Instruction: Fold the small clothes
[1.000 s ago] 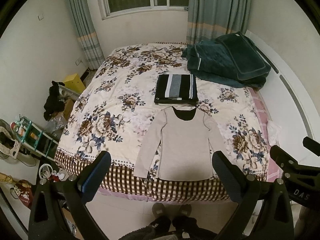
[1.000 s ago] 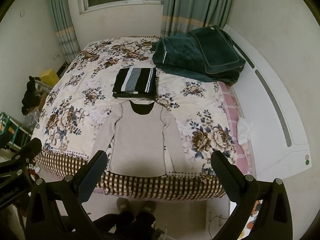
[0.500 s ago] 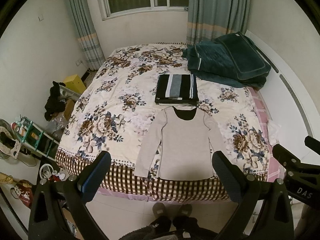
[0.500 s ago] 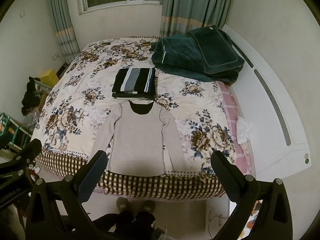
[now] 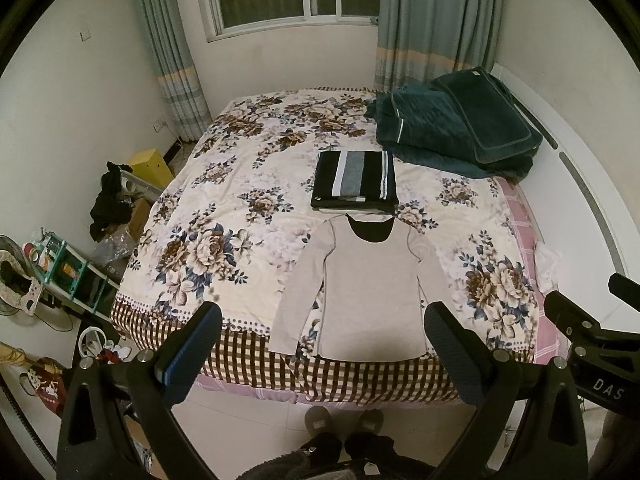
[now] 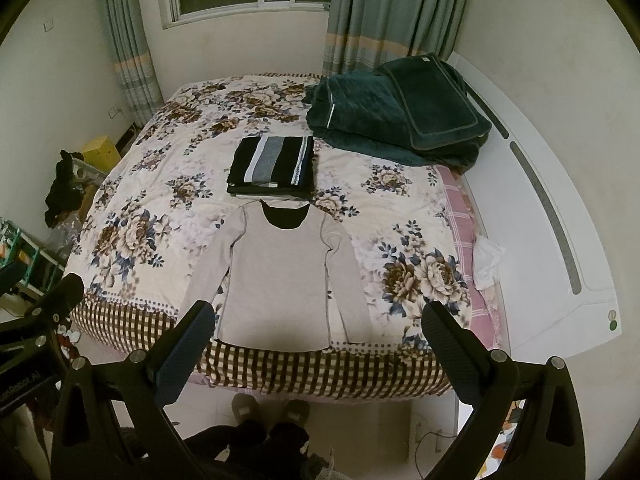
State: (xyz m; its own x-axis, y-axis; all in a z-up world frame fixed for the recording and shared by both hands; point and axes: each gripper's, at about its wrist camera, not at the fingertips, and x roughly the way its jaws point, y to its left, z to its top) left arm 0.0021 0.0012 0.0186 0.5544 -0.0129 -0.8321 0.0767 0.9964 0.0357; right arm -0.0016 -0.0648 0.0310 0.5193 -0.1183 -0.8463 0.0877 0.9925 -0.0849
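The beige long-sleeved knit top [image 5: 370,292] lies spread flat at the floral bed's [image 5: 224,216] near edge, ready for folding, while the left gripper [image 5: 320,344] and right gripper [image 6: 314,340] hover above it, jaws wide open and empty.

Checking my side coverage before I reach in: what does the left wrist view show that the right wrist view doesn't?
Only left wrist: the fan and red bag on the floor, plus the right gripper's body at the edge. Only right wrist: the headboard's near end with its green sticker. Both: the beige shirt flat on the bed, the striped pile, the green blanket, both grippers open.
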